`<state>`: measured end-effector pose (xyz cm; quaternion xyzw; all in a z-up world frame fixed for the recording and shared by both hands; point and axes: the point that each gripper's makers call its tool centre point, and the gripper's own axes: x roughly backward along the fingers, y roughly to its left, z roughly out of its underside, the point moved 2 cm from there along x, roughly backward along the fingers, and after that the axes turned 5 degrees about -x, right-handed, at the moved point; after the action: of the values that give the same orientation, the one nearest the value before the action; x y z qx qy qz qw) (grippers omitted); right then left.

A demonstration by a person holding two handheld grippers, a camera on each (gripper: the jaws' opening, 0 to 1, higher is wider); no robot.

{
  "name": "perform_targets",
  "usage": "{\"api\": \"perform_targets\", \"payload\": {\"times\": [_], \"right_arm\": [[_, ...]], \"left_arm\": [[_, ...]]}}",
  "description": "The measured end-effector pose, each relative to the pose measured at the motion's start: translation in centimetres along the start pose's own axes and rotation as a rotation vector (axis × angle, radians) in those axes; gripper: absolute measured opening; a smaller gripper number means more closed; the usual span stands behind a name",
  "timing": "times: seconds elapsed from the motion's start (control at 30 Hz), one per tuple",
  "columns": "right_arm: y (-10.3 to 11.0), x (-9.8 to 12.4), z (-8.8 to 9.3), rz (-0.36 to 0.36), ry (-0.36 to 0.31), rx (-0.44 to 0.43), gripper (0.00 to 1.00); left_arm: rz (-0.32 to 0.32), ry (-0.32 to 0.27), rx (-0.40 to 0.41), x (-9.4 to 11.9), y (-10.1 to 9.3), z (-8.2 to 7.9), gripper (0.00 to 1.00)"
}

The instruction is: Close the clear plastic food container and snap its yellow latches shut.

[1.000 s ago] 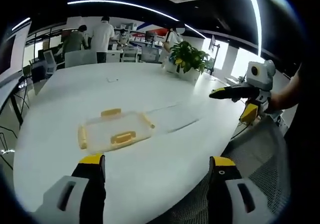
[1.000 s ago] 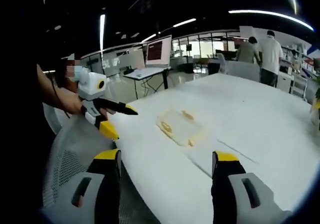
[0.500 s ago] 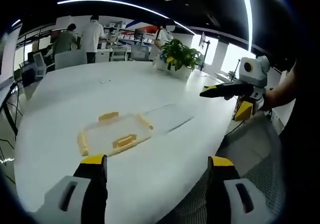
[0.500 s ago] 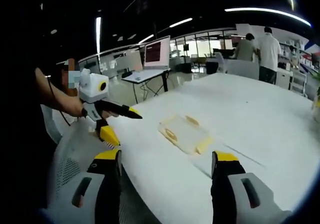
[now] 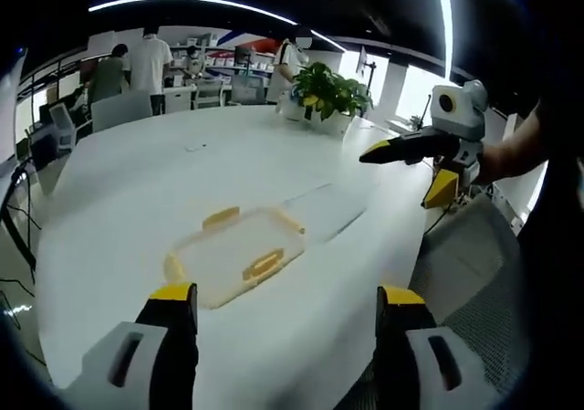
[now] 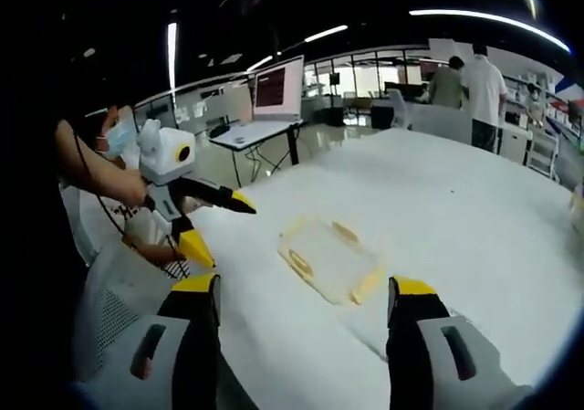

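Clear container (image 5: 239,255), yellow latches: flat on the white table (image 5: 137,182), nearer and larger in both views than a second ago. Left gripper (image 5: 285,323): jaws spread, holding nothing, short of the container. Right gripper (image 6: 306,314): likewise apart and bare. Left gripper view adds a potted plant (image 5: 328,95); right gripper view a monitor (image 6: 279,89). Whether the lid sits fully seated cannot be made out.
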<state>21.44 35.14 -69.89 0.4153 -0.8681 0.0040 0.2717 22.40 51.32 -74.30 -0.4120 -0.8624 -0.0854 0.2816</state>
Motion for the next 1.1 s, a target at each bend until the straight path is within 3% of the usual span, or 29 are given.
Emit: {"api": "perform_targets", "payload": {"times": [0.33,0.6,1.1], "right_arm": [[0.0,-2.0,0.1,0.004,0.047,0.031,0.72],[-1.3,-3.0,0.4,0.008,0.089,0.068,0.71],[-3.5,-5.7,0.4,-0.004,0.166,0.117,0.70]], "left_arm": [[0.043,0.061,-0.042,-0.5,2.0,1.0,0.77],[0.061,0.079,-0.063,-1.0,3.5,1.1,0.76],[0.105,0.197,-0.177,-2.4,6.3,2.2,0.69]]}}
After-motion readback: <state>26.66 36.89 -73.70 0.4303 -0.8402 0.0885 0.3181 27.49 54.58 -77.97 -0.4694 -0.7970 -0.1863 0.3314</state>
